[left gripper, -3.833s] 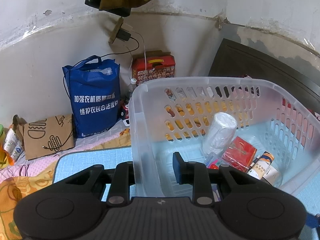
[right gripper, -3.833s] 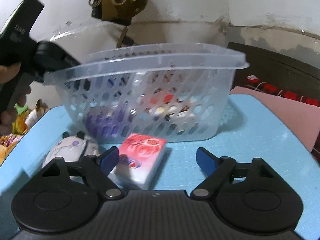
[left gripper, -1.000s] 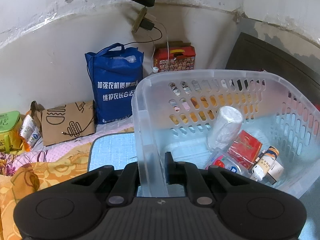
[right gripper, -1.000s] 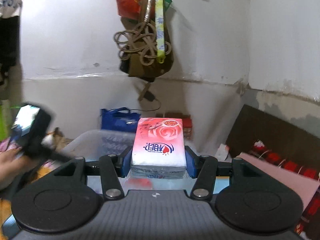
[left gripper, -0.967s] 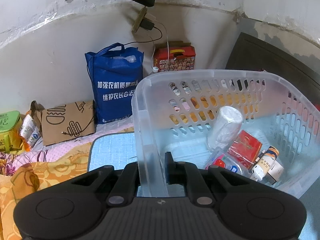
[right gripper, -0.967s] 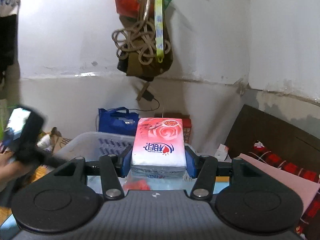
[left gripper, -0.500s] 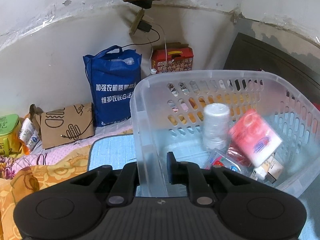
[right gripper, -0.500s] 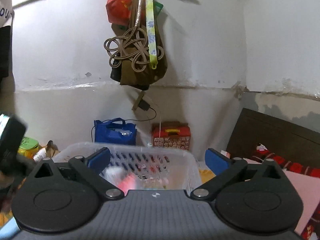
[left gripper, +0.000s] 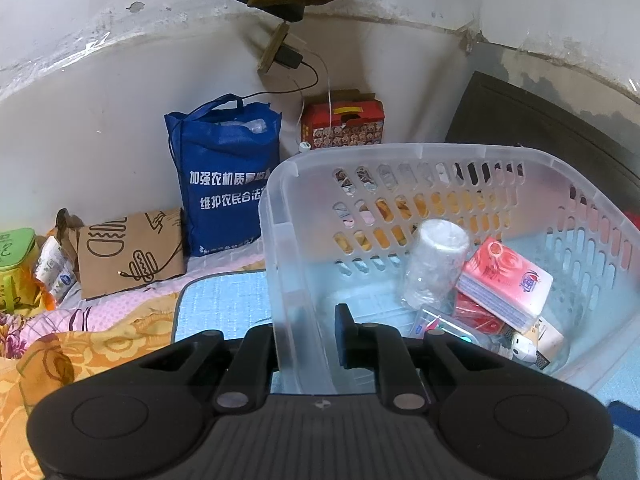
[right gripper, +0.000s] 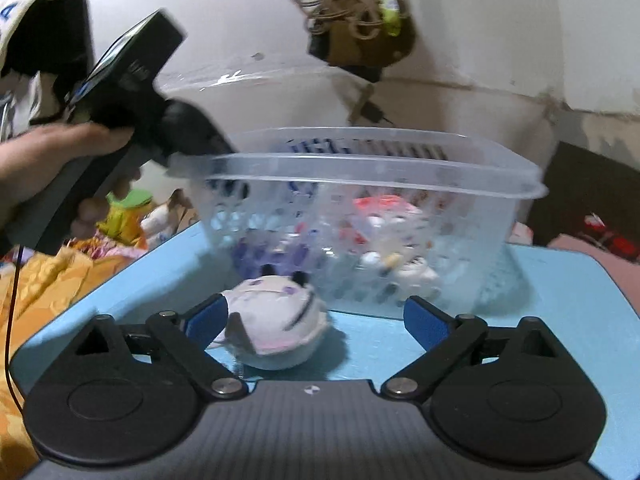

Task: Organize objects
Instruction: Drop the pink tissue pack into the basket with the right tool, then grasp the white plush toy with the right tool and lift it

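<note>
My left gripper [left gripper: 306, 340] is shut on the near wall of a clear plastic basket [left gripper: 280, 248], which stands on the blue table. Inside lie a pink tissue pack [left gripper: 506, 282], a clear plastic roll [left gripper: 436, 264], a red box [left gripper: 476, 316] and small bottles. In the right wrist view my right gripper [right gripper: 316, 314] is open and empty, low over the table, with a grey plush toy [right gripper: 276, 322] between its fingers, close to the left one. The basket [right gripper: 376, 172] stands just behind the toy, and the left gripper [right gripper: 132, 96] grips its left rim.
A blue tote bag [left gripper: 226, 176], a brown paper bag [left gripper: 128, 252] and a red box [left gripper: 342, 124] stand by the wall behind the basket. Orange and pink bedding [left gripper: 60, 344] lies left of the blue table [right gripper: 580, 296]. A dark headboard [left gripper: 552, 136] is at the right.
My right gripper opened and dropped the pink tissue pack into the basket, then came down to the table around the plush toy. My left gripper kept its hold on the basket wall.
</note>
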A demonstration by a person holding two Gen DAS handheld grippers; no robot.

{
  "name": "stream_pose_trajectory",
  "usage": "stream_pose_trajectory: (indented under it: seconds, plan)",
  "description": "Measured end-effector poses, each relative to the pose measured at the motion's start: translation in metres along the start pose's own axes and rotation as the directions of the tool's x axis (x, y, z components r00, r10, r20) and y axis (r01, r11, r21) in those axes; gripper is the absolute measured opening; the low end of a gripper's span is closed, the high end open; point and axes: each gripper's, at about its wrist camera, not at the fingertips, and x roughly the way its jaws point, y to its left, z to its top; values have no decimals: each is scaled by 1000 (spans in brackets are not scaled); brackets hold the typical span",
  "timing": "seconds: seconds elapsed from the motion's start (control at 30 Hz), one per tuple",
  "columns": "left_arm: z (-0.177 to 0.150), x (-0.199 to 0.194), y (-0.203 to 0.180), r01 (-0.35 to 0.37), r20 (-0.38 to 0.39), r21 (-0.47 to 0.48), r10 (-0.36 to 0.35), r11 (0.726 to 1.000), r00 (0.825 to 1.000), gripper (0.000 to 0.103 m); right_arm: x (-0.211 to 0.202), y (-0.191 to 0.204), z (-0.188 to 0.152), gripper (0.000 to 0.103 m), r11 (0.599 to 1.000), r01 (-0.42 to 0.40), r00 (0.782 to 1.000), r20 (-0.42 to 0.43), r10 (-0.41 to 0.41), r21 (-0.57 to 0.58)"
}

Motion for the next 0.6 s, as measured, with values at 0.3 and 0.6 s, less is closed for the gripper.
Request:
stream_pose_trajectory:
  seconds: [0.3,0.6]
  plan:
    - [0,0,-1,-6,4,12,6,1000,1000,18,20,7,-5,91,999,-50,999,-19,49,-14]
    - [0,-1,-2,-11,1,29,11,1000,1000,18,13,28,-15,66,993,-47,998,26,50,-111]
